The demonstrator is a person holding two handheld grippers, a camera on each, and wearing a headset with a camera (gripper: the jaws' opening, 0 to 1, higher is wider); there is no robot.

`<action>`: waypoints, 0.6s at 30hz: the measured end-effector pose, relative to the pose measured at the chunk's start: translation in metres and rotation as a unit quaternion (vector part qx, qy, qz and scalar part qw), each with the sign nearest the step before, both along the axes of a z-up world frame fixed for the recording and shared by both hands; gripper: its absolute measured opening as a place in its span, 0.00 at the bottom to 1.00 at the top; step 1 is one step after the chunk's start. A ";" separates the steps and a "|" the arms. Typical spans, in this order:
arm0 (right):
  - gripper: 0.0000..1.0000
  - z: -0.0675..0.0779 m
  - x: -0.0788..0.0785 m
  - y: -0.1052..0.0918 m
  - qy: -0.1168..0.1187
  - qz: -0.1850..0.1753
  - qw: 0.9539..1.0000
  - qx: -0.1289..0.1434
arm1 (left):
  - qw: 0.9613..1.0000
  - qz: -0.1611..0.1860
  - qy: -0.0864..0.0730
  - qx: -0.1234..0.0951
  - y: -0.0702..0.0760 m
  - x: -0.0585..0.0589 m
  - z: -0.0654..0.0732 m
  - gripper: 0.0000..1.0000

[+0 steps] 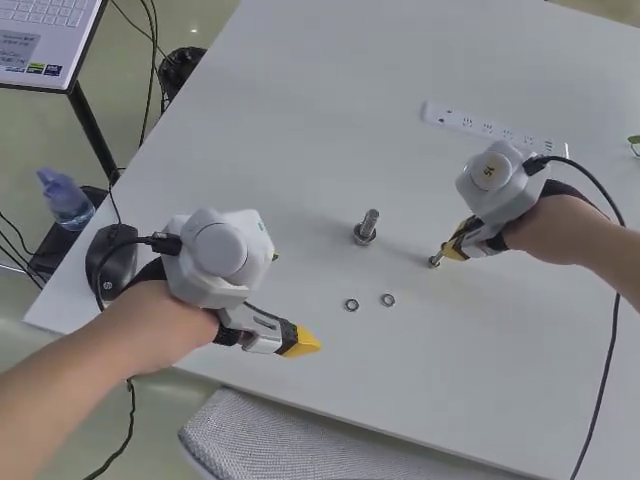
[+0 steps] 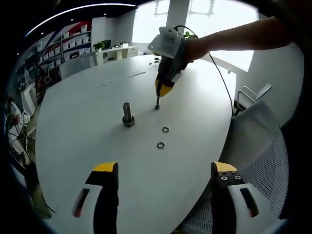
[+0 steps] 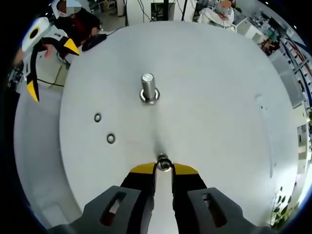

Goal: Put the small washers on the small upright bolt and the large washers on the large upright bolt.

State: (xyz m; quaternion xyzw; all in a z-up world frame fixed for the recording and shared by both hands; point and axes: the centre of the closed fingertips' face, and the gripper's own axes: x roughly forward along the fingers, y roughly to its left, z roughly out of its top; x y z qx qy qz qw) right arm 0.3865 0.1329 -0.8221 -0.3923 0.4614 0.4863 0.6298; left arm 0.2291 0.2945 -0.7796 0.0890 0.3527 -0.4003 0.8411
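The right hand-held gripper (image 3: 164, 169) has its jaws drawn nearly together on a ring-shaped piece, which we judge to be a small washer (image 3: 164, 164), held at the top of the small bolt (image 2: 157, 101) for threading on. The left hand-held gripper (image 2: 165, 168) hovers with jaws wide apart, clear of the work. A loose washer (image 1: 351, 304) and a second loose washer (image 1: 388, 299) lie on the counter (image 1: 300, 120) near the large bolt (image 1: 369, 226). The right unit's round yellow sticker (image 1: 489, 171) is illegible.
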 end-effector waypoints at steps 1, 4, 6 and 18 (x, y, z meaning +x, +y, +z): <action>0.13 -0.001 0.000 0.000 0.000 0.000 1.000 0.000 | 1.000 0.000 0.000 0.001 0.000 0.000 0.000 0.77; 0.13 -0.003 0.000 -0.001 0.002 0.000 1.000 0.000 | 1.000 -0.002 0.003 0.003 0.001 0.001 -0.002 0.77; 0.13 -0.005 0.000 -0.001 0.003 0.001 1.000 0.000 | 1.000 -0.001 0.004 0.003 0.001 0.001 -0.003 0.77; 0.13 -0.018 0.000 -0.002 0.003 0.016 1.000 -0.010 | 1.000 0.001 0.012 0.001 0.001 0.002 -0.007 0.76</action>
